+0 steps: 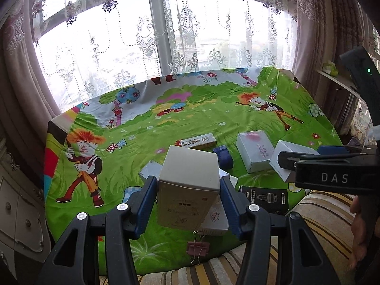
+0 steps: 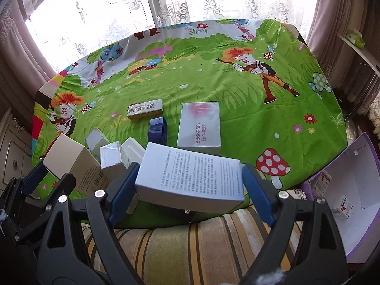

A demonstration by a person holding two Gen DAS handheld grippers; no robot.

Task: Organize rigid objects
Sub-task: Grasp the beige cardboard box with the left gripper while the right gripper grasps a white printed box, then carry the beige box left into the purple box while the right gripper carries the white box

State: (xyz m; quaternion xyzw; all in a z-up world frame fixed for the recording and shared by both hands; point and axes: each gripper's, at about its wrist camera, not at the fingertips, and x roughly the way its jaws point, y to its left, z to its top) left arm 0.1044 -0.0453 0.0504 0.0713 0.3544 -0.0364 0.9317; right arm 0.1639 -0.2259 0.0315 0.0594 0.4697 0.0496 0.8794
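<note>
While both jaws pinch cartons, the left gripper (image 1: 188, 196) its beige box (image 1: 188, 185), the right gripper (image 2: 188, 188) its white box (image 2: 190, 178), either may slip and topple boxes below.

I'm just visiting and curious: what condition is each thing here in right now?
Left claw: shut on the beige box, lifted.
Beige box: held off the cloth, tilted.
Right claw: shut on the white printed box.
White printed box: held above the cloth.
Pink-topped box: lying flat on the cloth.
Dark blue box: standing on the cloth.
Purple-rimmed bin: open, small boxes inside.
Pink binder clip: lying closed.
</note>
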